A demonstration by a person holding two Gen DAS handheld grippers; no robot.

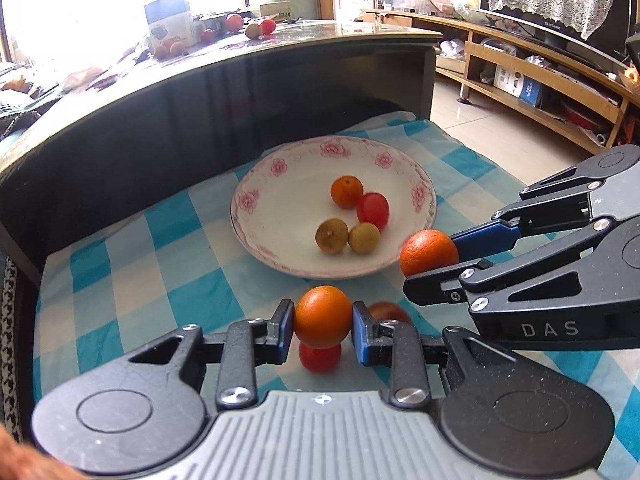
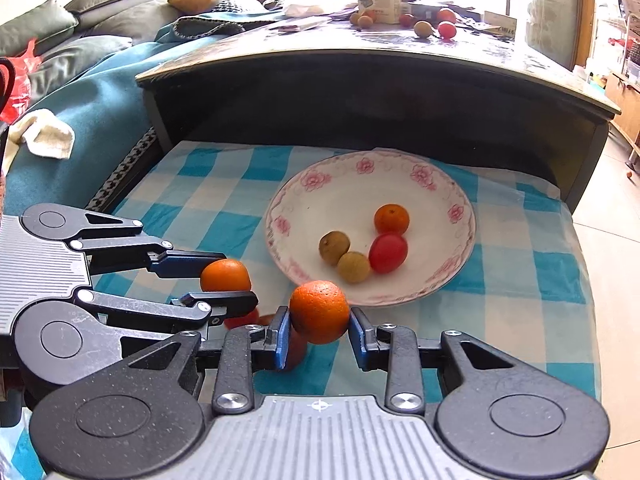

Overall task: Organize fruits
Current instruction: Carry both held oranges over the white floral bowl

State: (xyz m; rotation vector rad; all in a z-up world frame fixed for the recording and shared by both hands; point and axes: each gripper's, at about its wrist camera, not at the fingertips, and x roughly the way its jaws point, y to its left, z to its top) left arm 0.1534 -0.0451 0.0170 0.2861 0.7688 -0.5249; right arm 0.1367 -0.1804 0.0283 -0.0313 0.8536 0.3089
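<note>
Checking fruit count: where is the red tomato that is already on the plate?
In both wrist views the red tomato lies on the plate, touching the small orange and beside two brown longans.

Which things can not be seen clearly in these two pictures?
- Red fruit on the cloth: left wrist view, mostly hidden under the held orange.
- Second red fruit: hidden behind the left gripper's finger.
- Fruits on the far table: too small to identify.
</note>
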